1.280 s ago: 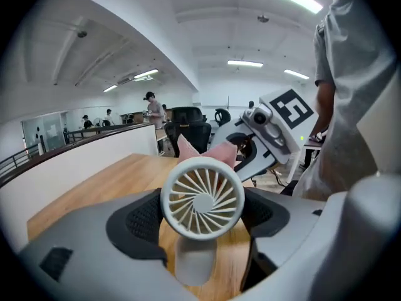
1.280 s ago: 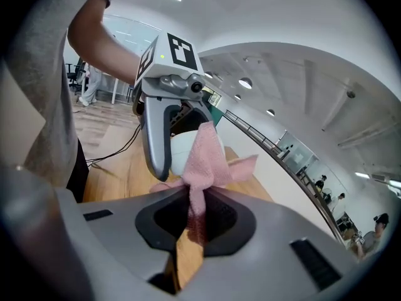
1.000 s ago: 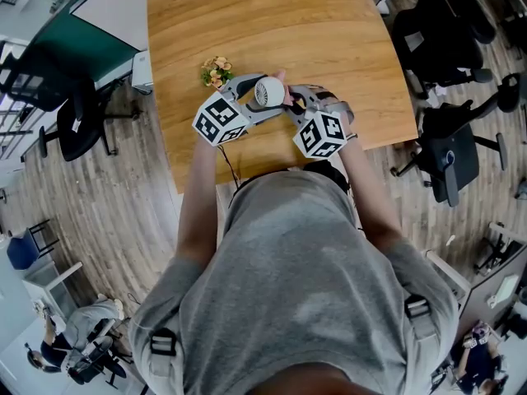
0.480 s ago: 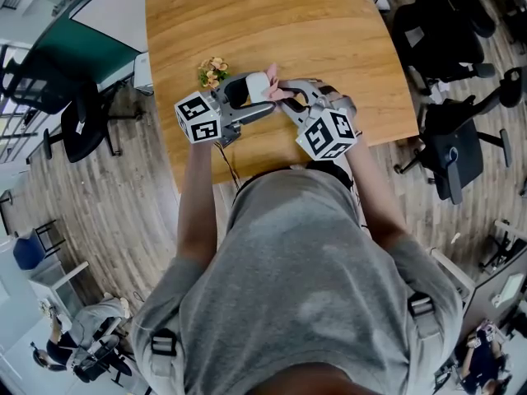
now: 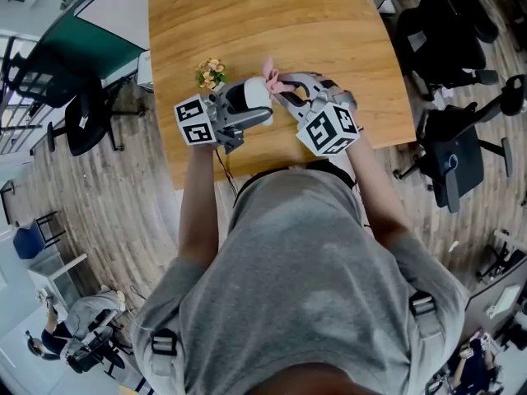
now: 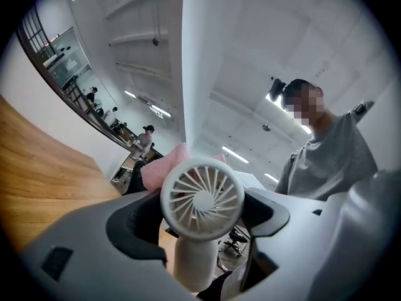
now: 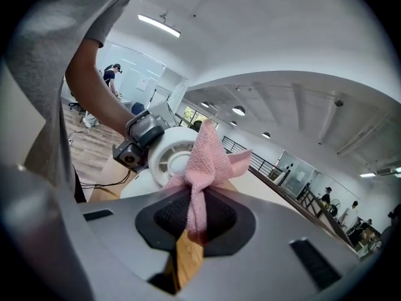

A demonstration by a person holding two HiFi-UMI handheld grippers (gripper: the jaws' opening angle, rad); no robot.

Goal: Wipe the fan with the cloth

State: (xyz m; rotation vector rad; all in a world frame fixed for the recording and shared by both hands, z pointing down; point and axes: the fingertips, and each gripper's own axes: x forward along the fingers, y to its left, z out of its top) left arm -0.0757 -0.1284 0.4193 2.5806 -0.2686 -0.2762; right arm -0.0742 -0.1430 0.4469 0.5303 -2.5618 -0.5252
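Grips white fan (image 6: 202, 197) by its stem in left gripper (image 5: 239, 109) above wooden table (image 5: 288, 31); pinches pink cloth (image 7: 207, 158) in right gripper (image 7: 191, 221), against fan's 2 o'clock side in head view.

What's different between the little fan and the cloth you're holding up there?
The fan is white and rigid, with a round spoked grille; the cloth is pink, soft and bunched. The fan sits in the left gripper, while the cloth is pinched in the right gripper. Both are held over the wooden table.
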